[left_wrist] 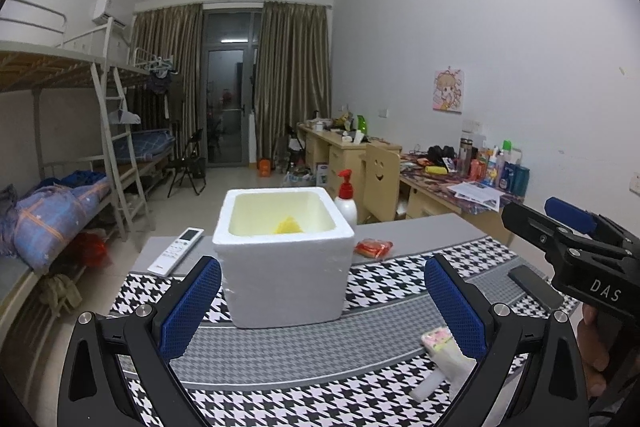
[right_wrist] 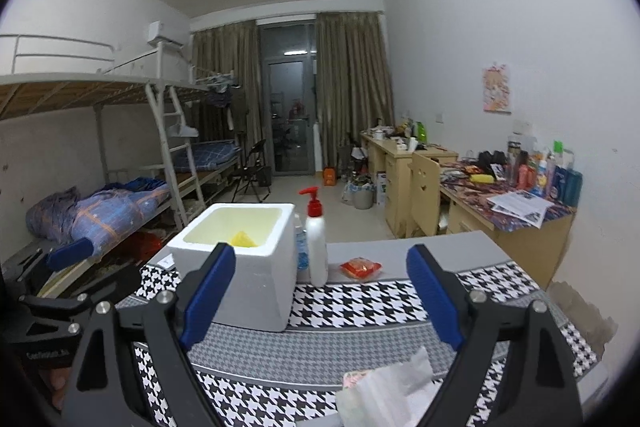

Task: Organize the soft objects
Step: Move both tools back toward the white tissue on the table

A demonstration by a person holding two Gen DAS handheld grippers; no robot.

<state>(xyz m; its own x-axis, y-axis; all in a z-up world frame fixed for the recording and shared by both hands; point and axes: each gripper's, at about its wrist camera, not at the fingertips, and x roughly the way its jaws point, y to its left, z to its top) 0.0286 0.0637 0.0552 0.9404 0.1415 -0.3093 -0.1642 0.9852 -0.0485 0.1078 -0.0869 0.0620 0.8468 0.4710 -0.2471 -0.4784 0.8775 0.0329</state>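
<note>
Right wrist view: both grippers, right gripper (right_wrist: pixel 320 295) and left gripper (left_wrist: pixel 322 303), hang spread and empty, framing the foam box (right_wrist: pixel 236 263) at centre, the tissue pack (right_wrist: pixel 384 391) lower right waiting.

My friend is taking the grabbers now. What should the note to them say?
Left gripper: open, empty, aimed at the white foam box.
Right gripper: open, empty, beside the left one.
Foam box: on the houndstooth cloth; something yellow already lies inside.
Still out: the tissue pack, on the cloth right under the grippers, and the small red packet to the right of the box, past the pump bottle.
Probably next: the tissue pack, then the red packet.
</note>
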